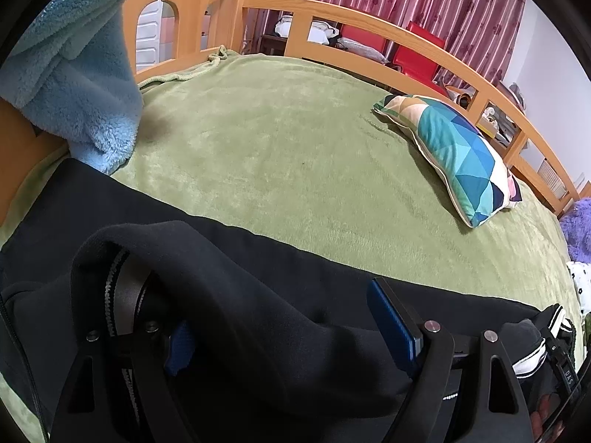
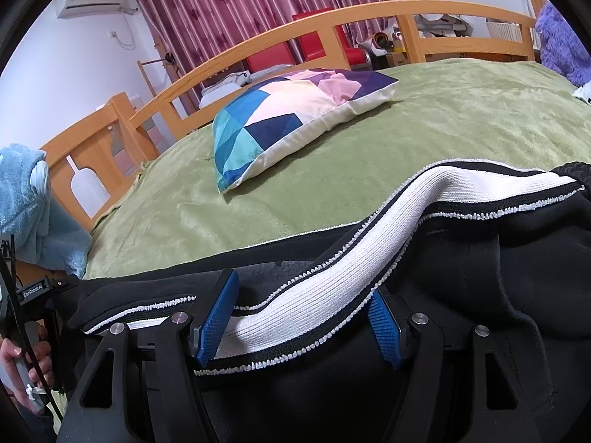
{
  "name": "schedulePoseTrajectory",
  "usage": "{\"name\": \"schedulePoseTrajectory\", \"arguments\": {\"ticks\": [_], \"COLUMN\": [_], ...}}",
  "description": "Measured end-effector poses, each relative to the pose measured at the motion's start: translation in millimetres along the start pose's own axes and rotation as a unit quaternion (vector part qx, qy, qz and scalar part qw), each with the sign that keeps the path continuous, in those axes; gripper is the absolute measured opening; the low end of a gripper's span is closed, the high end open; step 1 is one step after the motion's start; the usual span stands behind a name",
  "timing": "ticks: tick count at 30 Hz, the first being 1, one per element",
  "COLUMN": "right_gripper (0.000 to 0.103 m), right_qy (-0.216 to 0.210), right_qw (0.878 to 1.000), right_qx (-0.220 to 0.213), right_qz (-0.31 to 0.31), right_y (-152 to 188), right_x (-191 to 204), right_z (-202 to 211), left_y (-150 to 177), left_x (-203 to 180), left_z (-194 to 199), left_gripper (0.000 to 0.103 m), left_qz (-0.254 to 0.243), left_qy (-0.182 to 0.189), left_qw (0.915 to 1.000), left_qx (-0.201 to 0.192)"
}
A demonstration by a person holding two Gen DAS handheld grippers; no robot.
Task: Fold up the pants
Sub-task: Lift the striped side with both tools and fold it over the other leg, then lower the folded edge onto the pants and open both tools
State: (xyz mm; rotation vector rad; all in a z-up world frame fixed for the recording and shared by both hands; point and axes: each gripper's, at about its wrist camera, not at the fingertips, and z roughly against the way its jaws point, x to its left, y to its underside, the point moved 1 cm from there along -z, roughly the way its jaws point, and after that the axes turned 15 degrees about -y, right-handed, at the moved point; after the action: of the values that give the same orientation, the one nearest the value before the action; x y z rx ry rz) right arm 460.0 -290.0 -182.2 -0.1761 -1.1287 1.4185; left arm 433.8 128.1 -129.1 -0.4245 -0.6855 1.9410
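pants point(image 2: 480, 277): matt black knit, ribbed white stripe
blanket point(image 1: 277, 147): plush green fleece
bed rail point(image 1: 369, 26): smooth varnished wood

Black pants point(image 2: 480, 277) with a white ribbed side stripe point(image 2: 332, 280), edged in black-and-white trim, lie stretched along the near edge of the green-covered bed point(image 2: 369, 184), bunched into soft folds.

I see a bed point(image 1: 280, 140) under a green fleece blanket, with a curved wooden rail point(image 2: 258, 42) along its far side. Beyond the rail hang maroon flowered curtains point(image 2: 236, 3), with red chairs point(image 1: 417, 59) before them. Left of the curtains, an air conditioner point(image 2: 94, 0) sits high on the white wall point(image 2: 55, 74).
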Motion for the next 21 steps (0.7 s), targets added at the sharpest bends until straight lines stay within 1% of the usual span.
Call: {"name": "schedulePoseTrajectory", "arguments": {"ticks": [5, 14, 21], "right_gripper": [0.068, 0.068, 0.068], "right_qy": [0.001, -0.002, -0.003], "right_qw": [1.0, 1.0, 0.999], "right_qx": [-0.001, -0.009, -0.031], "right_qz": [0.0, 0.003, 0.008], "right_y": [-0.2, -2.1, -7.7], "right_x": [-0.9, 0.3, 8.0], "right_z": [-0.1, 2.7, 14.4], "left_y": [0.1, -1.3, 0.1], "left_x": [-0.4, -0.4, -6.7], "left_z": [0.1, 13.7, 32.5], "left_gripper": [0.082, 0.083, 0.084], "left_qz": [0.002, 0.015, 0.016], "left_qy": [0.002, 0.028, 0.023], "left_qw": [1.0, 0.9992, 0.9987], "left_qx": [-0.001, -0.026, -0.043]}}
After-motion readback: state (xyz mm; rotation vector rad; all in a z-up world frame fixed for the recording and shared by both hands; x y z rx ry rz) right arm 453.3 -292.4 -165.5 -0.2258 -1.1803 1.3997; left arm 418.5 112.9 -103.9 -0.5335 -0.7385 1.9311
